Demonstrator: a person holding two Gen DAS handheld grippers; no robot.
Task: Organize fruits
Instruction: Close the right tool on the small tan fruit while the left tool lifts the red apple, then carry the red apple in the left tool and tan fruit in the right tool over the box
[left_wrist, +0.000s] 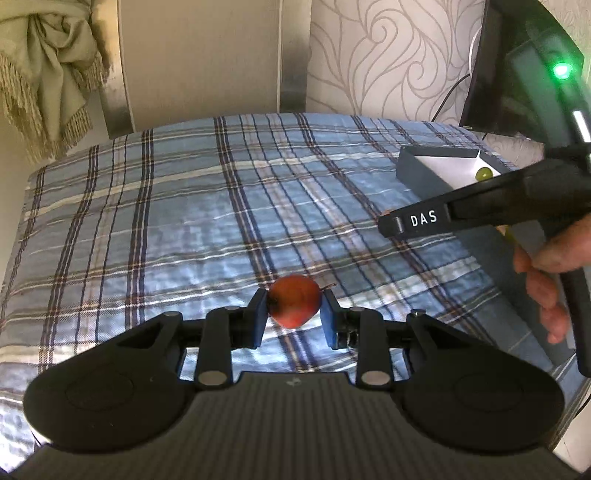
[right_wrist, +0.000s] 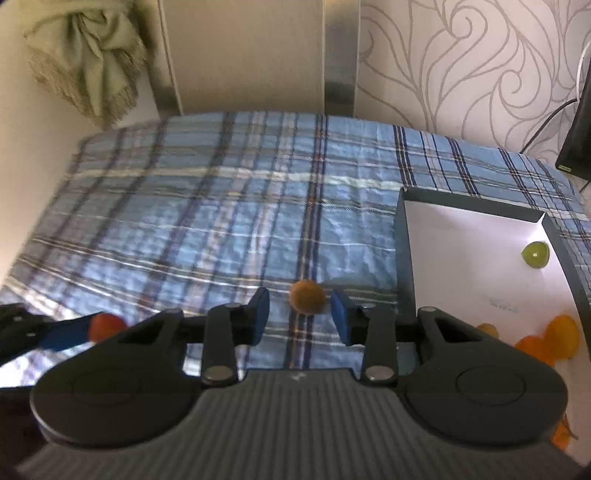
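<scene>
— So which way does the box (right_wrist: 406, 258) lie from the fruit being carried?

— To the right of both. A red fruit (left_wrist: 293, 305) is pinched between the fingers of the left gripper (left_wrist: 294, 314) and is held above the plaid cloth (left_wrist: 184, 221), well apart from the box. A small orange fruit (right_wrist: 307, 296) is seen between the spread fingers of the right gripper (right_wrist: 300, 308); whether it is touched by either pad cannot be told.

— Which gripper is nearer?

— The right one; the box wall is just beside its right finger. A green grape (right_wrist: 535, 254) and some orange fruits (right_wrist: 554, 339) are already held inside.

— And the coming move?

— Judged from this, a short rightward carry is called for on the right, a longer one on the left, with the right gripper lying in that path.
</scene>
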